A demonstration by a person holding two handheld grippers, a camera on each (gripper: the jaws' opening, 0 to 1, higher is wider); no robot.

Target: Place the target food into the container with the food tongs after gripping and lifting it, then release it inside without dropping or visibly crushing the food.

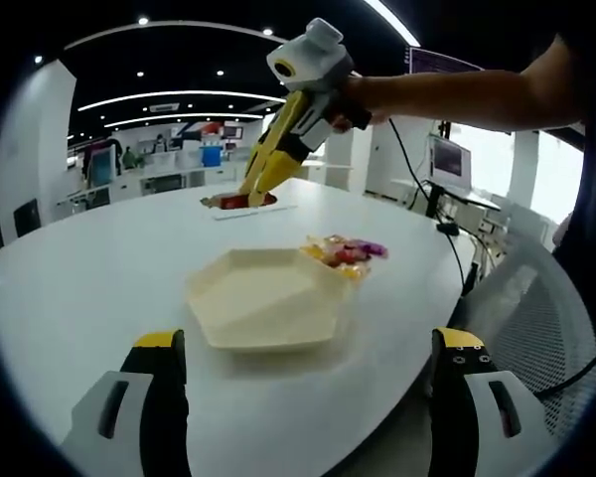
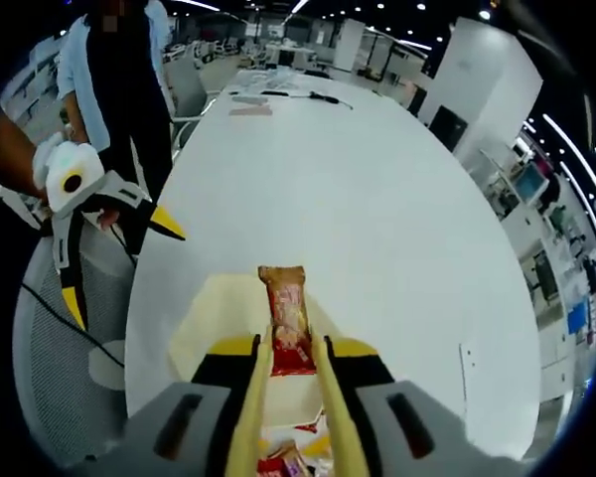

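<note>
Snack packet (image 2: 286,320) pinched in right tool (image 2: 290,370), hanging above cream container (image 1: 263,296) on table (image 1: 99,258). Left tool (image 1: 308,397) spread, idle. Risk: early release at the tray's edge, packet sliding out; tighter squeeze could crush it.

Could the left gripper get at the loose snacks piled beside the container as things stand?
Probably yes: the left gripper is open, empty and low at the table edge; the container lies between it and the snacks, so it would reach over.
</note>
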